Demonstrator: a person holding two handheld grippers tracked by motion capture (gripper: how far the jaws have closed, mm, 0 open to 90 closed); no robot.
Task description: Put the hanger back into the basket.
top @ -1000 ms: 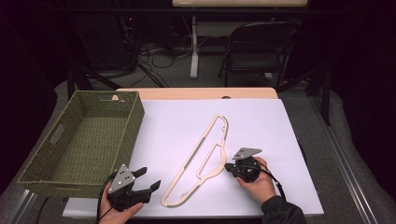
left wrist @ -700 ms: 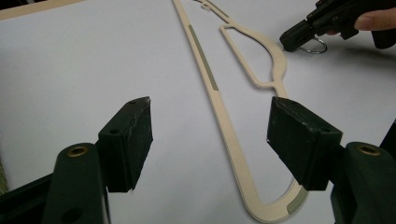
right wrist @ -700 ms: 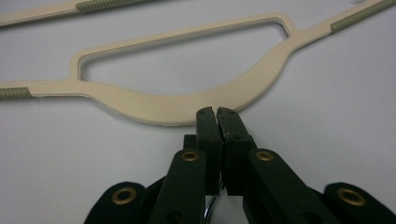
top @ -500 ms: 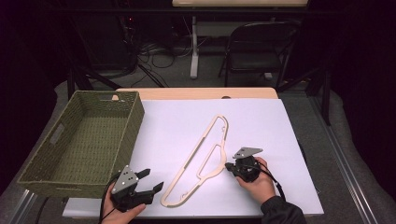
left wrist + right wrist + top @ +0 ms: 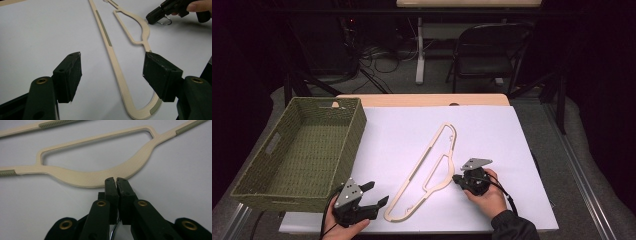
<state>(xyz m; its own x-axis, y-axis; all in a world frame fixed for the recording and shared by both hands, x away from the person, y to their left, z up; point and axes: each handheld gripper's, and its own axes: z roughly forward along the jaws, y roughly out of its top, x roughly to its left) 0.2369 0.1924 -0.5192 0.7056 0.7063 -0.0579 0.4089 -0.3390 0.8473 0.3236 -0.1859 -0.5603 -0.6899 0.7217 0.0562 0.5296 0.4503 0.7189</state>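
My right gripper (image 5: 456,178) had its jaws pinched shut on the metal hook at the middle of the cream hanger (image 5: 426,170), which lay flat on the white table (image 5: 492,135). My left gripper (image 5: 378,193) gaped wide at the hanger's near end, gripping nothing. The green wicker basket (image 5: 272,145), far left, was empty

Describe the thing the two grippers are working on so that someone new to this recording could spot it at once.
On the white sheet covering the table, right of the green woven basket, lies a flat cream plastic clothes hanger, running diagonally. The shut right gripper meets its curved neck; the open left gripper sits at its near end. Nothing else lies loose there.
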